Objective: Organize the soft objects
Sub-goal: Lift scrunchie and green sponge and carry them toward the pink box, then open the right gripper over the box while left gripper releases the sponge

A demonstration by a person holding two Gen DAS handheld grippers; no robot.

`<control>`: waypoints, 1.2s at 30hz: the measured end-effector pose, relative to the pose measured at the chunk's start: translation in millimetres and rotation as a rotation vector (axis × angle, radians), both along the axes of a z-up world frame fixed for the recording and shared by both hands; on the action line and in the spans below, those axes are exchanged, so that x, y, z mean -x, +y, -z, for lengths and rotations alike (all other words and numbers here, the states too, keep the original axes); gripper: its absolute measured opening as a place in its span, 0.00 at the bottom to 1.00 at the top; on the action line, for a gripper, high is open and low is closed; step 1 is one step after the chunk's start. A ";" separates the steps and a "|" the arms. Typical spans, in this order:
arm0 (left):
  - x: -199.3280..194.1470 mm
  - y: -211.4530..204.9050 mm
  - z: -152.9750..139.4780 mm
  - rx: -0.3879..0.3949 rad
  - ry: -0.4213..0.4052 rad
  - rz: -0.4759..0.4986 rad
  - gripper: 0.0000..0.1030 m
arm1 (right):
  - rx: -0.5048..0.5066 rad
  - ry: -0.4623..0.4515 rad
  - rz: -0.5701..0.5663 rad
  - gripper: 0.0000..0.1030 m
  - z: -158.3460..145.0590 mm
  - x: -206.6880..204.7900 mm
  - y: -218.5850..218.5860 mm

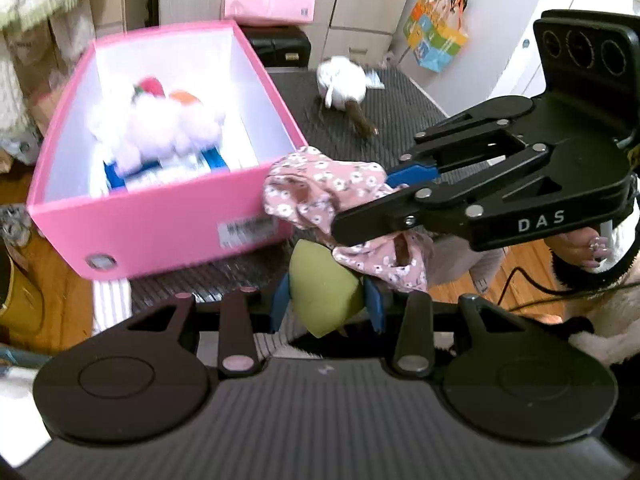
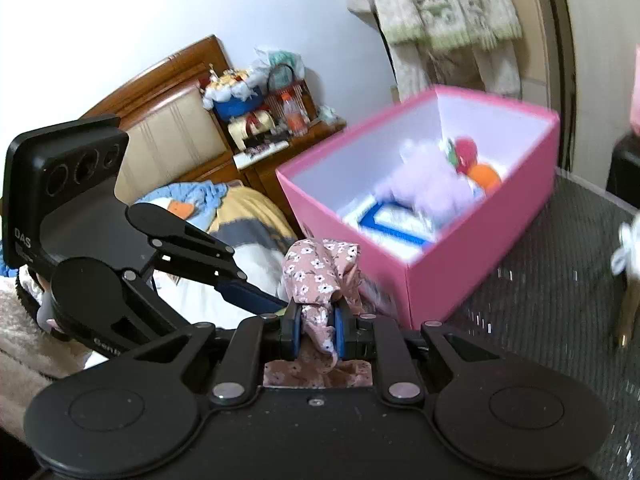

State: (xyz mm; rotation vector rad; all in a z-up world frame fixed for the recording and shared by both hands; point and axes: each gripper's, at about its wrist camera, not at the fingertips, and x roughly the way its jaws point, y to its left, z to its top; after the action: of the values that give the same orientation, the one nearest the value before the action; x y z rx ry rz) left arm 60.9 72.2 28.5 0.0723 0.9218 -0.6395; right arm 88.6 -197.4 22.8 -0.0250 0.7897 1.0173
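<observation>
My left gripper [image 1: 326, 300] is clamped on a green wedge [image 1: 324, 294], nearly closed. My right gripper [image 2: 316, 330] pinches floral cloth [image 2: 320, 276] tight. Both are held near the pink box [image 1: 160, 216], at its right corner.

Pink box [image 1: 160, 216] open on top; a white plush toy [image 1: 160, 128] fills its middle, corners free.
</observation>
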 end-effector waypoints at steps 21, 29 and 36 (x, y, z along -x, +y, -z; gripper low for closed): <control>-123.4 17.0 -30.7 0.040 -0.156 -0.027 0.37 | -0.040 -0.041 0.112 0.21 -33.8 -114.1 48.8; -182.2 20.0 -10.5 0.061 -0.129 -0.089 0.37 | 0.012 -0.053 0.207 0.21 -24.0 -172.0 59.9; -195.3 17.3 6.7 0.010 -0.109 -0.114 0.42 | 0.175 -0.147 0.350 0.54 -6.8 -193.1 65.1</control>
State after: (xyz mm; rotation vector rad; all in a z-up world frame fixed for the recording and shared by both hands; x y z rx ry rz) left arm 256.2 89.5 21.8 0.0448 0.8119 -0.5296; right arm 281.7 -132.4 29.5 -0.1067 0.7164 0.6063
